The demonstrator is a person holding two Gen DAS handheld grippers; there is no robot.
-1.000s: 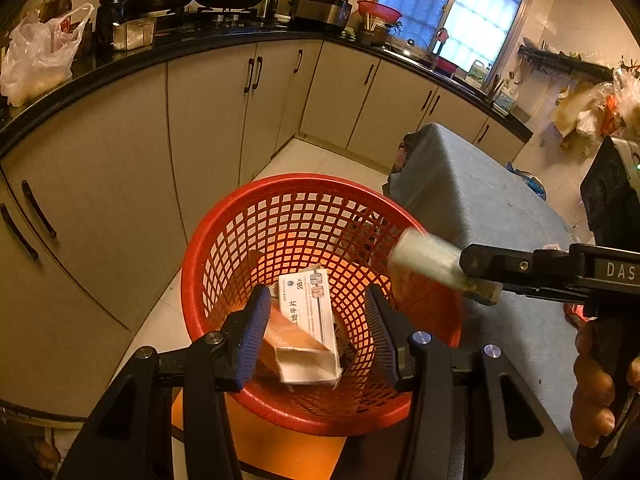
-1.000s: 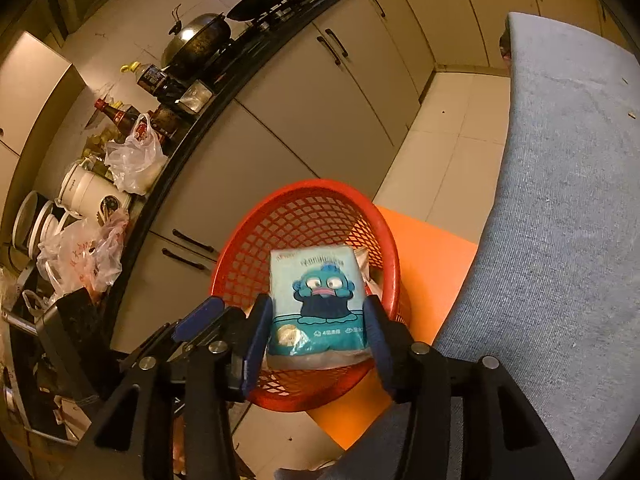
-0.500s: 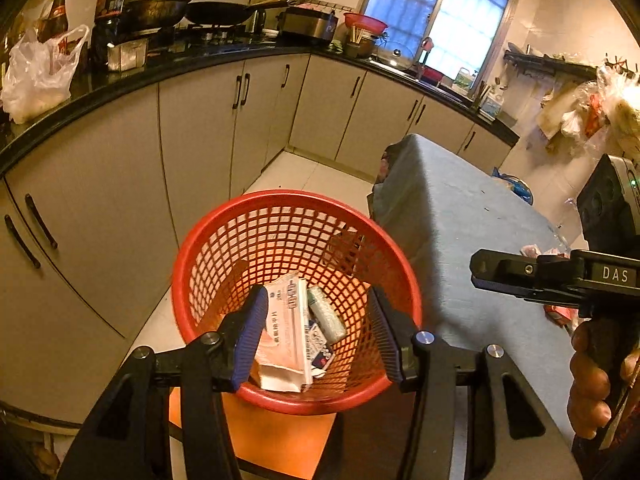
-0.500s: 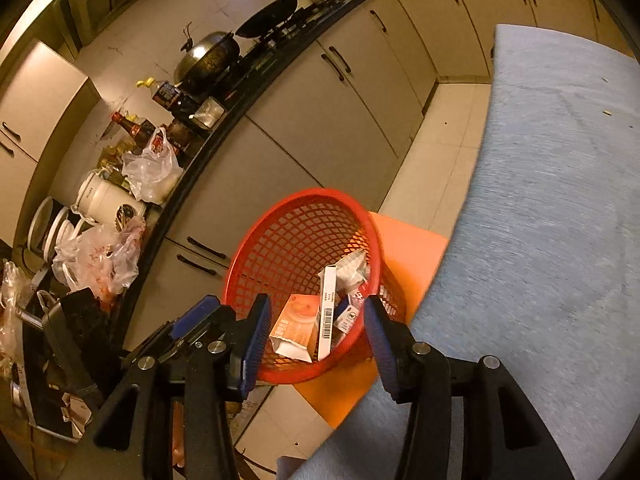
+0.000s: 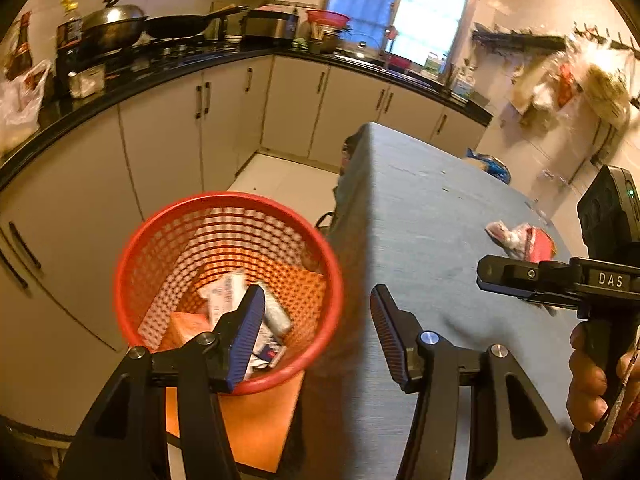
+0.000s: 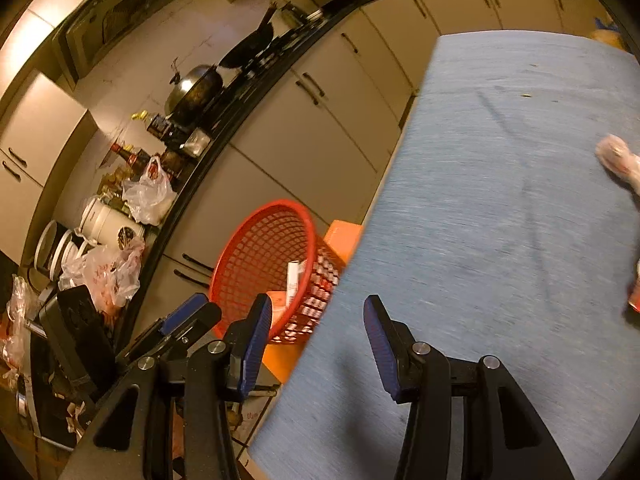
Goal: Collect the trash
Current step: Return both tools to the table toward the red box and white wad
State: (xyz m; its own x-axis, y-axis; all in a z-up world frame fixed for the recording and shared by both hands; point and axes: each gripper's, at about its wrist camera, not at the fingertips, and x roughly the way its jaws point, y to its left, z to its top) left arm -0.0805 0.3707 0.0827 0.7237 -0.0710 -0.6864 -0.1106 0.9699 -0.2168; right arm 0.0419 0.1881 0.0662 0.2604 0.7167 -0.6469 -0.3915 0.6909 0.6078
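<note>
A red mesh basket [image 5: 132, 240] stands on an orange stool beside the table, with several boxes and packets [image 5: 224, 300] inside; it also shows in the right wrist view [image 6: 256, 248]. My left gripper [image 5: 316, 332] is open and empty over the basket's right rim and the table edge. My right gripper [image 6: 314, 338] is open and empty above the table's left edge; it also shows in the left wrist view [image 5: 516, 280]. A crumpled red and white wrapper [image 5: 520, 238] lies on the blue-grey tablecloth [image 5: 420, 220]; it shows at the right edge of the right wrist view [image 6: 620, 162].
Beige kitchen cabinets [image 5: 160, 140] with a black counter curve behind the basket. Pots, bottles and plastic bags [image 6: 148, 196] crowd the counter. An orange stool [image 5: 256, 420] carries the basket. Bags hang on the far right wall [image 5: 580, 80].
My right gripper let the blue tissue pack drop into the basket and opened. Both grippers then swung right, away from the basket toward the table and the wrapper.
</note>
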